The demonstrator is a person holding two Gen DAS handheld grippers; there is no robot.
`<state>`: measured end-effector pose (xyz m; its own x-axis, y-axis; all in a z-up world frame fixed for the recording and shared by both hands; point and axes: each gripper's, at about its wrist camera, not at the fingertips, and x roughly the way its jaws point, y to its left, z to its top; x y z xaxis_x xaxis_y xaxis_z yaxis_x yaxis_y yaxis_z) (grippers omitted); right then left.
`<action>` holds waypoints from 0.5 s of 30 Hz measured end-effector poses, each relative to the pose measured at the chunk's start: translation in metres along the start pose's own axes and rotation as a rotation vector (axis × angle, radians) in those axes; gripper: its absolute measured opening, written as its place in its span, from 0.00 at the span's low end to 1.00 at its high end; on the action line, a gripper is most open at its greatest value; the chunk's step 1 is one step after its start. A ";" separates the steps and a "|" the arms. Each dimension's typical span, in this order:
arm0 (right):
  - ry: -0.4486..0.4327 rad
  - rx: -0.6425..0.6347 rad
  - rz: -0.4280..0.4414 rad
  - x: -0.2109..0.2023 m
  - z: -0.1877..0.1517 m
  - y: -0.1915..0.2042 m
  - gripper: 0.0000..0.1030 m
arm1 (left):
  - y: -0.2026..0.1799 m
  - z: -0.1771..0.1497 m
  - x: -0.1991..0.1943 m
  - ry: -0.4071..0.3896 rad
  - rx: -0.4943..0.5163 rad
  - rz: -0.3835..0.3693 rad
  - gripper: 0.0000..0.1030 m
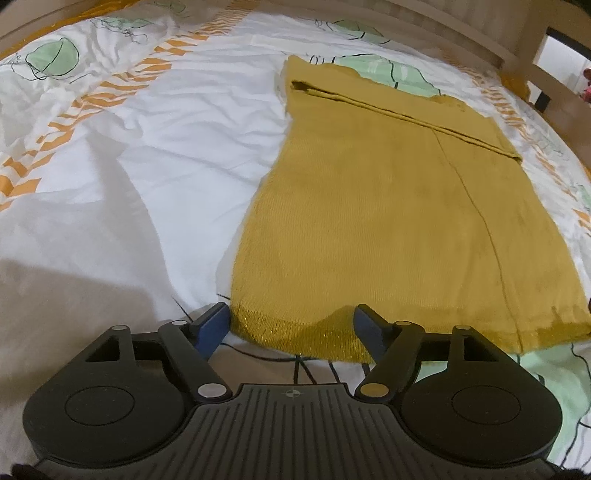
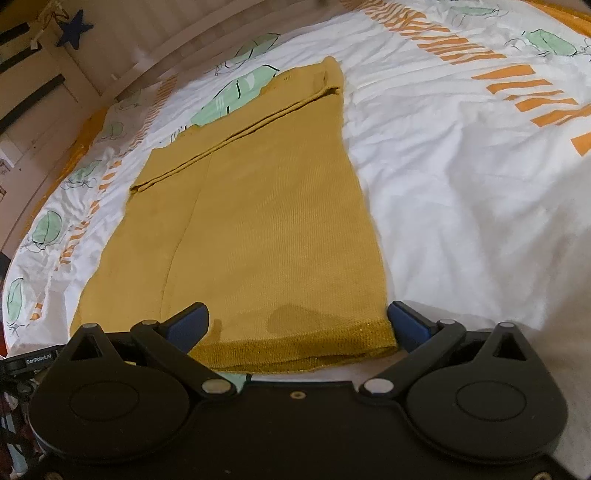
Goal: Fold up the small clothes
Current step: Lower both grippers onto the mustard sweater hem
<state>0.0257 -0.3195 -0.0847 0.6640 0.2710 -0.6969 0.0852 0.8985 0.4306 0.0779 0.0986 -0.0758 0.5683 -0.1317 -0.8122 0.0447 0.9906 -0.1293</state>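
- Left wrist view: one mustard garment (image 1: 399,221) lies flat on the bedsheet (image 1: 155,177), lengthwise away from the camera, already narrowed to a long panel.
- A folded-in layer crosses its far end as a diagonal ridge, and a seam line runs down the panel; the side folds therefore appear done.
- The left gripper (image 1: 291,325) stands at the near hem, jaws spread wide and holding nothing. One blue finger (image 1: 212,326) sits just off the hem's left corner; the other rests at or over the hem, contact unclear.
- Count here: one garment, one gripper, two fingers. A wooden bed frame (image 1: 524,48) borders the far side.
- Right wrist view: the same garment (image 2: 258,221) runs from the near hem toward the far bed edge, with the diagonal fold ridge at its far end.
- The right gripper (image 2: 299,328) is also wide open and empty, bracketing the hem's right portion; its right finger (image 2: 408,326) lies just beside the hem corner, its left finger over the cloth.
- Count here: one garment, one gripper, two fingers; one blue star (image 2: 74,31) hangs on the wall.
- Judged progress: lengthwise folding looks complete; the crosswise fold, carrying hem toward far end, seems left, and neither hem corner is pinched yet.
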 end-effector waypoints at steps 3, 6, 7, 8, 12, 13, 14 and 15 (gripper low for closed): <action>0.001 0.001 0.001 0.001 0.000 0.000 1.00 | 0.007 0.002 -0.002 -0.039 -0.060 0.011 0.70; 0.005 -0.001 0.000 0.002 0.000 0.000 1.00 | 0.013 0.009 0.005 -0.035 -0.111 -0.007 0.70; 0.007 -0.001 0.000 0.003 0.000 0.001 1.00 | 0.013 0.011 0.008 -0.031 -0.109 -0.010 0.70; 0.007 0.000 0.001 0.004 0.000 0.001 1.00 | 0.012 0.013 0.010 -0.025 -0.098 -0.011 0.70; 0.008 0.011 0.012 0.003 0.000 0.000 1.00 | 0.005 0.014 0.013 0.004 -0.029 -0.033 0.71; 0.009 0.015 0.016 0.004 0.001 -0.001 1.00 | 0.005 0.014 0.014 0.012 -0.018 -0.053 0.71; 0.011 0.018 0.020 0.004 0.001 -0.001 1.00 | 0.005 0.015 0.014 0.021 -0.014 -0.071 0.71; 0.014 0.023 0.025 0.004 0.002 -0.002 1.00 | 0.005 0.015 0.014 0.031 -0.012 -0.092 0.71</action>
<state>0.0297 -0.3207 -0.0876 0.6555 0.2986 -0.6937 0.0856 0.8832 0.4612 0.0988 0.1027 -0.0794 0.5364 -0.2234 -0.8139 0.0857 0.9738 -0.2108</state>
